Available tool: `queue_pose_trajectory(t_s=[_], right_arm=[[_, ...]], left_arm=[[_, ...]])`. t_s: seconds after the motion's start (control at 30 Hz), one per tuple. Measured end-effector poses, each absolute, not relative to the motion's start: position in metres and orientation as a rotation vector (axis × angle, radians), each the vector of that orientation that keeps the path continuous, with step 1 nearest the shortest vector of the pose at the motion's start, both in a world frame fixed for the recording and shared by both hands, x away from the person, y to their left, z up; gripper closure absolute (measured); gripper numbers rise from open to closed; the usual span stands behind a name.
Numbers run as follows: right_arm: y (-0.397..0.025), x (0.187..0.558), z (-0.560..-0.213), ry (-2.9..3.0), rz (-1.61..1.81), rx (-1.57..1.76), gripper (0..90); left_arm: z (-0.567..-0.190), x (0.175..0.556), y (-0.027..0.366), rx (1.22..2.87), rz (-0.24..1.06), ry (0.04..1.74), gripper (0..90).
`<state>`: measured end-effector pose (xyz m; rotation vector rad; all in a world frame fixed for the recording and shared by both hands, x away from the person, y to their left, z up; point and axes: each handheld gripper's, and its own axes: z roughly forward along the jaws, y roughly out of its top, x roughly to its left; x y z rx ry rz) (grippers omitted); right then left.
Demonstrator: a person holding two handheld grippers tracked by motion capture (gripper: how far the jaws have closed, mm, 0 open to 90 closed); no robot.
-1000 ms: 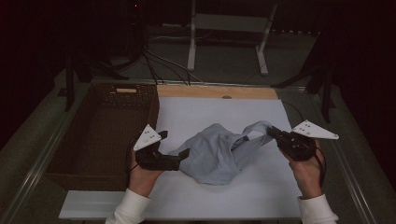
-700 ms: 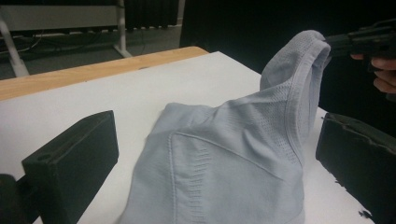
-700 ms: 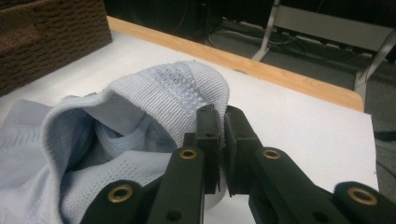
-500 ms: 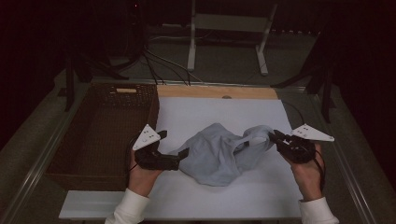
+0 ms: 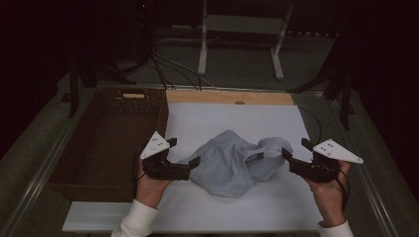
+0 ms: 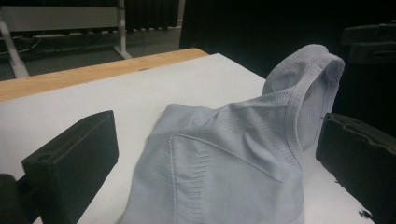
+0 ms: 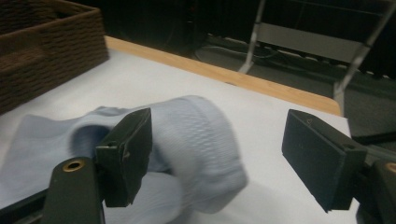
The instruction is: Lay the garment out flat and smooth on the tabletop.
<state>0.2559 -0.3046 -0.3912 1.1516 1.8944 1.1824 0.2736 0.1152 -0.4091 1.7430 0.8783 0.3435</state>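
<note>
Beside wicker basket [image 5: 106, 138], crumpled shirt [image 5: 227, 163]

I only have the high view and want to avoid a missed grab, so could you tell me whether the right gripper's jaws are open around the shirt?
Observer: Yes. In the right gripper view the right gripper is wide open. A mesh fold of the shirt lies in the gap, close by one jaw and well short of the other.
Operator: Thank you. And the left one?
Observer: The left gripper is open too, with a seamed part of the shirt between its jaws, not clamped.
Operator: Is any part raised off the table?
Observer: A strap loop stands up near one jaw of the left gripper.
</note>
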Motion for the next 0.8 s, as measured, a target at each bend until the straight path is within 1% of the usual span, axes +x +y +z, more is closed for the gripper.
queue_pose_trajectory(t_s=[0.37, 0.8], right_arm=[[-0.281, 0.235, -0.398, 2.009, 1.231, 1.07, 25.8], [-0.256, 0.223, -0.432, 2.125, 1.252, 1.063, 27.6]], left_arm=[[-0.41, 0.274, 0.113, 1.75, 0.342, 0.874, 0.6], [-0.411, 0.273, 0.112, 1.752, 0.342, 0.874, 0.6]])
